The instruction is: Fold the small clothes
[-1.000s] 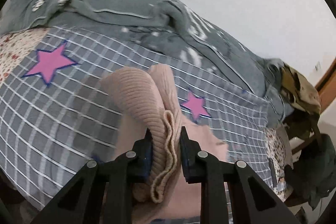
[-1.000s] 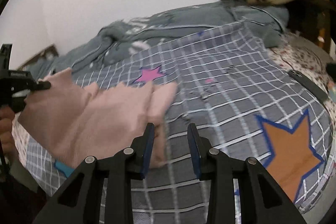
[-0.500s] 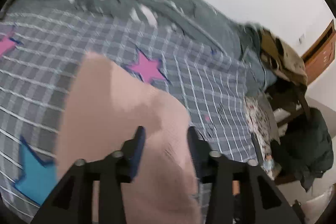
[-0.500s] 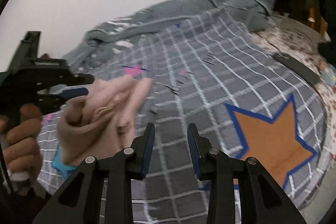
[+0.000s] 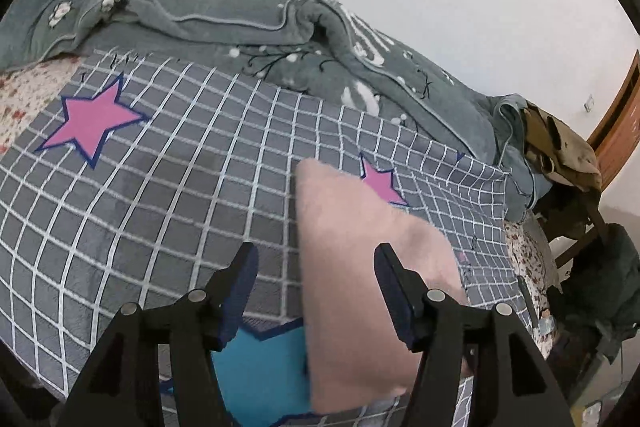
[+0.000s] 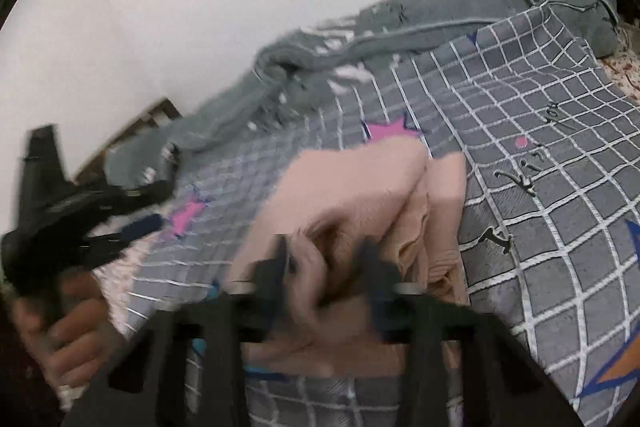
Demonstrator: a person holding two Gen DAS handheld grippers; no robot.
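A small pink knit garment (image 5: pixel 360 267) lies on the grey checked bedspread (image 5: pixel 180 195) with stars. My left gripper (image 5: pixel 316 259) hovers just above the garment's left part. Its jaws are opening and the pads do not touch the cloth. In the right wrist view, which is blurred, my right gripper (image 6: pixel 324 255) is closing on a bunched fold of the pink garment (image 6: pixel 360 179), and cloth fills the gap between its fingers. The left gripper (image 6: pixel 132 211) shows there at the left, apart from the garment, held by a hand (image 6: pixel 60 327).
A rumpled grey-green blanket (image 5: pixel 240 39) lies along the far side of the bed against a white wall. A floral sheet (image 5: pixel 24 95) shows at the left edge. On the right stand a chair with piled clothes (image 5: pixel 560 155) and a wooden door (image 5: pixel 620 127).
The left gripper let go of the pink garment and opened wide. The garment dropped onto the bedspread. The right gripper swung left onto it and its jaws came in on the cloth.
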